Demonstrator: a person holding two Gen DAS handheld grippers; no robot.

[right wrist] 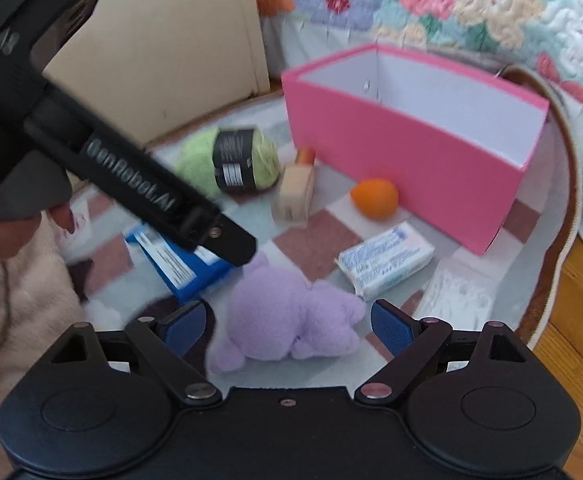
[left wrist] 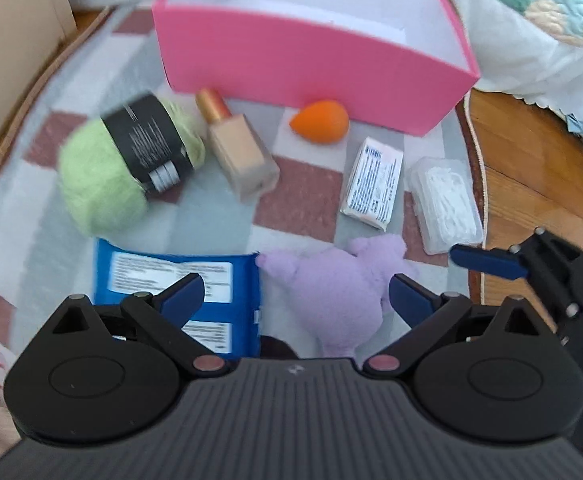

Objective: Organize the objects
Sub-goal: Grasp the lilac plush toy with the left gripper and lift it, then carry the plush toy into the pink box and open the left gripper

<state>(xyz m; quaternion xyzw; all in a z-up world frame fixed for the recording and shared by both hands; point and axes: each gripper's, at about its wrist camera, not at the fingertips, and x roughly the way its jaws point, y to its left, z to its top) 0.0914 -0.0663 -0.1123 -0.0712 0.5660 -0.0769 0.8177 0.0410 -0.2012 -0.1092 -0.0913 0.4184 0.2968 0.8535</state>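
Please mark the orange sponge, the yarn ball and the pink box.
orange sponge (left wrist: 320,121): left wrist view, middle of its rounded body.
yarn ball (left wrist: 91,184): left wrist view, green wool below the black label.
pink box (right wrist: 391,148): right wrist view, near outer wall.

Pink box (left wrist: 311,60) open on top with room inside, orange sponge (left wrist: 320,121) touching its front wall, yarn ball (left wrist: 127,164), bottle (left wrist: 239,152), packets crowding the rug (left wrist: 299,196), small bare gaps between.
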